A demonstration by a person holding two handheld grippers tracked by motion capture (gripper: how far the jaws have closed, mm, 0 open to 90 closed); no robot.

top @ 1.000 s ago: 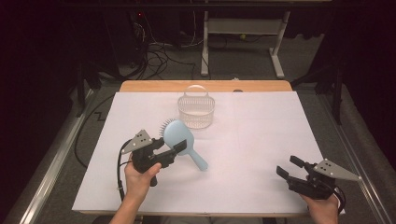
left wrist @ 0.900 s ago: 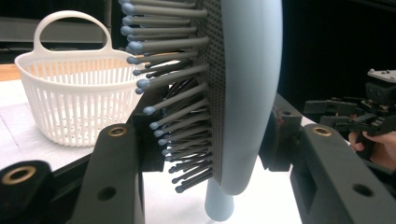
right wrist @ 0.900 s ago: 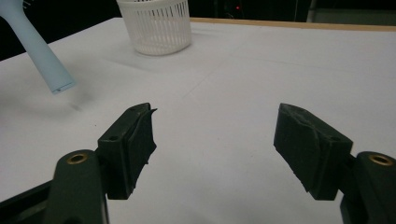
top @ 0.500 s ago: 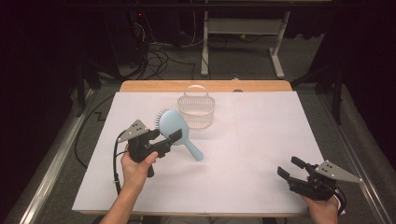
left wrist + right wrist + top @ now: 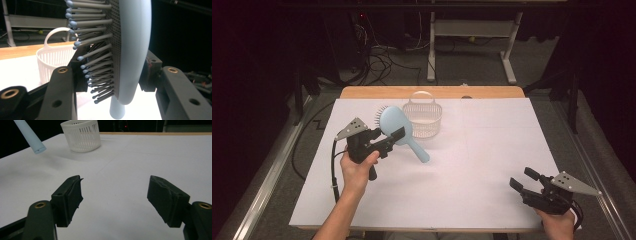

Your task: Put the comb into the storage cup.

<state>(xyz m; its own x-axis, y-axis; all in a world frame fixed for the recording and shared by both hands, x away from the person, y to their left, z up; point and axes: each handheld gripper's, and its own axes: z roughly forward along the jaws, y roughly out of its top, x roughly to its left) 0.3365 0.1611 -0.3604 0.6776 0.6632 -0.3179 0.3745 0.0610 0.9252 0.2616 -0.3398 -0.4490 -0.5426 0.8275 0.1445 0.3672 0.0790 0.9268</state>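
Left gripper [image 5: 398, 134]: left of centre in the high view, jaws clamped on the head of the hairbrush.
Hairbrush [image 5: 398, 129]: light blue, held clear of the white table [image 5: 472, 165], handle slanting down to the right; bristles face left in the left gripper view.
Basket [image 5: 423, 117]: white, just right of the brush head, upper middle.
Right gripper [image 5: 523, 179]: lower right corner, jaws apart, nothing between them.

Room dark beyond the work area; lighting falls mainly on the white-covered rectangular table [image 5: 492, 165]. A light wooden strip [image 5: 432, 92] runs along the table's far edge. Grey floor [image 5: 472, 65] behind carries tangled black cables [image 5: 379, 57] and a white metal frame stand [image 5: 469, 37]. Metal rails [image 5: 262, 200] flank the table's sides.
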